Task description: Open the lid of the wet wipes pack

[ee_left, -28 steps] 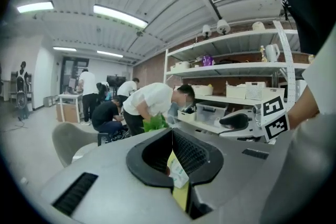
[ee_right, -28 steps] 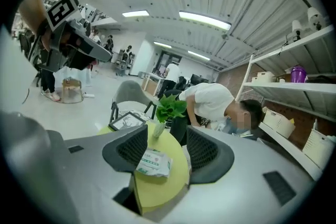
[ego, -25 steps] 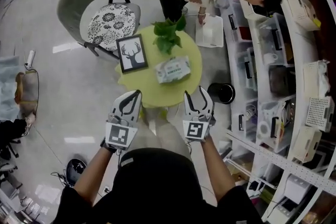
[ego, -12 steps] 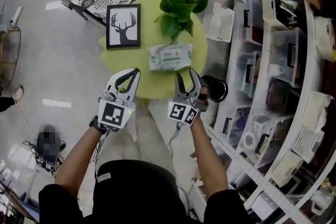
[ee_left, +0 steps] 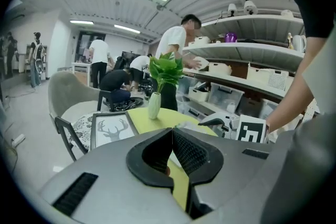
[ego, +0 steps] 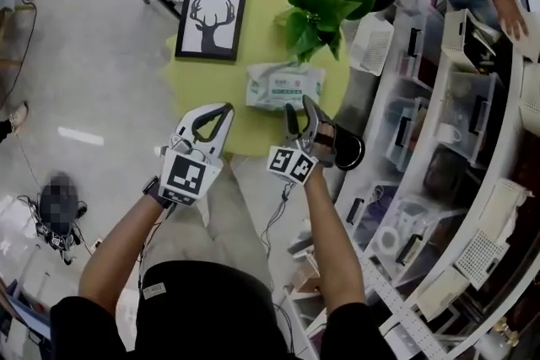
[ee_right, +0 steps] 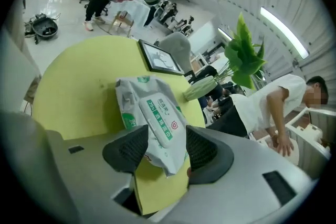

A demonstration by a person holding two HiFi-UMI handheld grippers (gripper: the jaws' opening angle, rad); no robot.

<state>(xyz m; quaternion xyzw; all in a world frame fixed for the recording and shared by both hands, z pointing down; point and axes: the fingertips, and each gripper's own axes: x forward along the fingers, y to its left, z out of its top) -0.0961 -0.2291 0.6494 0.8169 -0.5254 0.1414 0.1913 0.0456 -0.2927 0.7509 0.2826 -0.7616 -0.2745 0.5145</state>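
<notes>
The wipes pack [ego: 284, 86] lay lid-up on the yellow tabletop [ego: 202, 80], near the plant [ego: 321, 8]. The right gripper [ego: 299, 105] hovered near it, jaws apart after narrowing slightly. The left gripper [ego: 225, 108] was closed and empty.

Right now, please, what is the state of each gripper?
Left gripper: shut, holding nothing.
Right gripper: open, jaws just closed slightly; wet wipes pack shows between them, not gripped.
</notes>
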